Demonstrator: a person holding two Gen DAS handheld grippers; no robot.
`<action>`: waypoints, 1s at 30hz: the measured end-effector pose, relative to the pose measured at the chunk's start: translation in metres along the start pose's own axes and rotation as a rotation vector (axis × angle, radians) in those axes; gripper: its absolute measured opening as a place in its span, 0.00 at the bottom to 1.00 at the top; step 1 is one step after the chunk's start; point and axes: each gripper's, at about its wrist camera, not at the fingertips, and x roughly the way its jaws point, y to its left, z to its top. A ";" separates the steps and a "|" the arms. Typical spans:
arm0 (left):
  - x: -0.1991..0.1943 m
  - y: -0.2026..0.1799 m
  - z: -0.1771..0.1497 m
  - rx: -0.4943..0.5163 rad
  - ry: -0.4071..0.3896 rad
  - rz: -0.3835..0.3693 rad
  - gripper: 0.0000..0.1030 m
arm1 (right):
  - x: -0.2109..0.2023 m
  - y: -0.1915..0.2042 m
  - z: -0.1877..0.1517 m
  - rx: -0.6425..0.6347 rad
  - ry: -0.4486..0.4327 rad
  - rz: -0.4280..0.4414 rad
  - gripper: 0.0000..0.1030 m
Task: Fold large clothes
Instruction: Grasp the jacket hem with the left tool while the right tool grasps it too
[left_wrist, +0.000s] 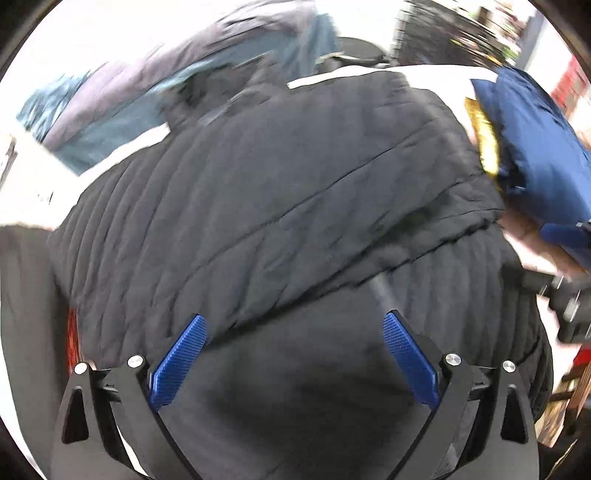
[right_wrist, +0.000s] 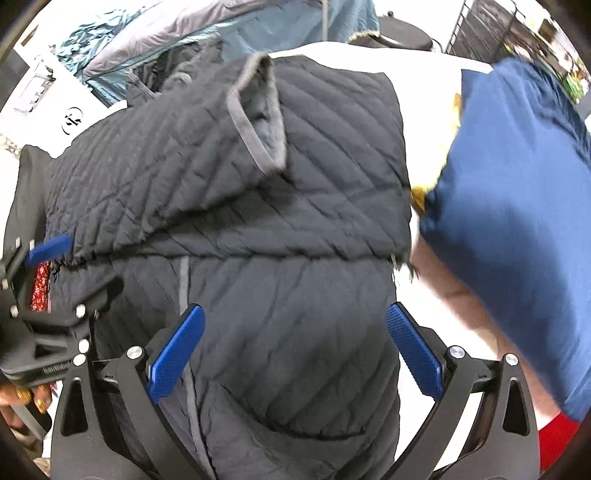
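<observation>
Below my left tongs (left_wrist: 295, 321), seen from the left wrist camera, a dark quilted jacket (left_wrist: 258, 192) lies spread over a white table (left_wrist: 29, 184) and fills most of the view. My left tongs are spread wide, their two blue pads (left_wrist: 177, 365) well apart with nothing between them, hovering over the near part of the jacket. One panel of the jacket is folded across the rest, its edge running diagonally from lower left to upper right. Beyond the jacket, at the upper left, a blurred heap of teal and grey cloth (left_wrist: 122, 110) rests on the table. At the right edge sits a navy blue cushion (left_wrist: 535, 147) with a yellow trim. My right tongs (left_wrist: 569, 291) show there only as a blurred dark shape, so I cannot tell their state from this view.

From the right wrist camera, my right tongs (right_wrist: 295, 317) are also spread wide and hold nothing, poised above the lower part of the quilted jacket (right_wrist: 295, 229). A folded panel lies across the upper half, with a grey-edged cuff (right_wrist: 258, 118) standing open near the top. My left tongs (right_wrist: 50, 247) appear at the left edge, beside the jacket's left side. The navy cushion (right_wrist: 517, 221) fills the right side.
</observation>
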 end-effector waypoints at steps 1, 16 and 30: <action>0.002 0.011 -0.007 -0.051 0.015 -0.003 0.92 | -0.001 0.002 0.004 -0.008 -0.009 -0.002 0.94; -0.033 0.122 -0.050 -0.423 -0.117 0.129 0.92 | -0.019 0.085 0.061 -0.197 -0.181 0.017 0.94; 0.058 0.150 0.009 -0.402 0.126 0.101 0.95 | 0.097 0.067 0.084 -0.092 0.130 0.037 0.95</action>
